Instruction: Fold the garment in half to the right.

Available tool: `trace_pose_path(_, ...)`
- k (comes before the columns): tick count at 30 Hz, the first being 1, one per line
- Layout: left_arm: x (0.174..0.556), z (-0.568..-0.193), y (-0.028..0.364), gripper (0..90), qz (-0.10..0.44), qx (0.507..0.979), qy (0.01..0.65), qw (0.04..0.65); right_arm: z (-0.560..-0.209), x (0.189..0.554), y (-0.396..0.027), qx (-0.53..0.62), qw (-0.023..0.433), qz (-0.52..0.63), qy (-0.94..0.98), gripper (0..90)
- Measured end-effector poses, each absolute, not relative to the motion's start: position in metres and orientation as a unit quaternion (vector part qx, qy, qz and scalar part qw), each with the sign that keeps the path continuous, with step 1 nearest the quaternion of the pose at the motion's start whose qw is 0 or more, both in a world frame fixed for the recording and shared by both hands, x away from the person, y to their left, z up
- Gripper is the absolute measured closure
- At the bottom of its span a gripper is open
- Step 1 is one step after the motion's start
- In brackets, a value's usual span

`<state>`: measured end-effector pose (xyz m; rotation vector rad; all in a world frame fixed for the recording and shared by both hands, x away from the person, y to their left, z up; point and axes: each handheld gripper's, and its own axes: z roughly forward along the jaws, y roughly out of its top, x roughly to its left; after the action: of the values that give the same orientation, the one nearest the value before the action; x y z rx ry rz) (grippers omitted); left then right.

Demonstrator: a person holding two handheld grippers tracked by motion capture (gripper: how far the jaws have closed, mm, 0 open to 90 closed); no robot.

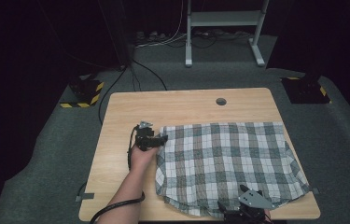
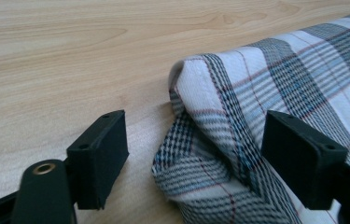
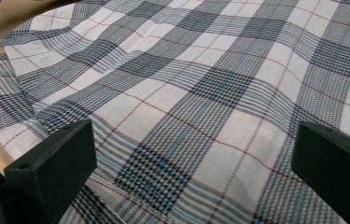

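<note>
1. Cloth (image 1: 228, 163): plaid, spread over the table's (image 1: 126, 116) right half, near edge overhanging.
2. Left gripper (image 1: 159, 139): jaws apart, straddling the far-left corner fold (image 2: 210, 126), not yet pinching, placed to grasp.
3. Right gripper (image 1: 242, 215): jaws wide, empty, poised over the near hem.

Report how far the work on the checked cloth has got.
Done: the checked cloth lies spread on the table, unfolded apart from a turned-over corner. In hand: the left claw sits open around that corner, not yet pinching; the right claw hovers open over the near edge. Left: gripping and, probably, folding.
</note>
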<state>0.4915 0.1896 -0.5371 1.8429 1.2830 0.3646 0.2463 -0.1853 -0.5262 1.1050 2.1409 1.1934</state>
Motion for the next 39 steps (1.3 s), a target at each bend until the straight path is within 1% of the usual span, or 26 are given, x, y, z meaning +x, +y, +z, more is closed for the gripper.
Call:
trace_pose_path(4, 0.497, -0.538, 0.187, 29.9, 0.142, 0.735, 0.514, 0.420, -0.525, 0.246, -0.178, 0.397, 0.222, 0.435, 0.778, 0.0)
trace_pose_path(8, 0.499, -0.538, 0.183, 38.1, 0.142, 0.742, 0.507, 0.415, -0.523, 0.245, -0.169, 0.390, 0.223, 0.436, 0.780, 0.0)
trace_pose_path(9, 0.499, -0.539, 0.181, 42.1, 0.142, 0.745, 0.503, 0.414, -0.523, 0.245, -0.167, 0.390, 0.222, 0.437, 0.779, 0.0)
trace_pose_path(13, 0.496, -0.540, 0.177, 62.5, 0.155, 0.754, 0.490, 0.408, -0.522, 0.246, -0.153, 0.390, 0.216, 0.443, 0.778, 0.0)
trace_pose_path(16, 0.494, -0.541, 0.177, 70.8, 0.154, 0.752, 0.491, 0.412, -0.520, 0.245, -0.142, 0.384, 0.216, 0.446, 0.779, 0.3)
trace_pose_path(18, 0.493, -0.541, 0.177, 73.7, 0.155, 0.754, 0.489, 0.411, -0.519, 0.245, -0.133, 0.383, 0.214, 0.448, 0.779, 0.9)
trace_pose_path(22, 0.492, -0.541, 0.177, 75.4, 0.153, 0.754, 0.489, 0.411, -0.517, 0.247, -0.114, 0.374, 0.204, 0.449, 0.786, 4.0)
trace_pose_path(29, 0.493, -0.541, 0.178, 75.5, 0.150, 0.754, 0.489, 0.413, -0.519, 0.247, -0.079, 0.352, 0.189, 0.446, 0.801, 11.8)
trace_pose_path(35, 0.493, -0.541, 0.178, 75.4, 0.149, 0.752, 0.490, 0.414, -0.523, 0.249, -0.056, 0.343, 0.176, 0.442, 0.810, 16.3)
trace_pose_path(37, 0.493, -0.541, 0.178, 75.4, 0.148, 0.752, 0.490, 0.414, -0.524, 0.249, -0.050, 0.340, 0.177, 0.440, 0.812, 17.4)
trace_pose_path(39, 0.493, -0.541, 0.178, 75.3, 0.148, 0.752, 0.491, 0.415, -0.525, 0.250, -0.043, 0.339, 0.174, 0.438, 0.814, 17.5)
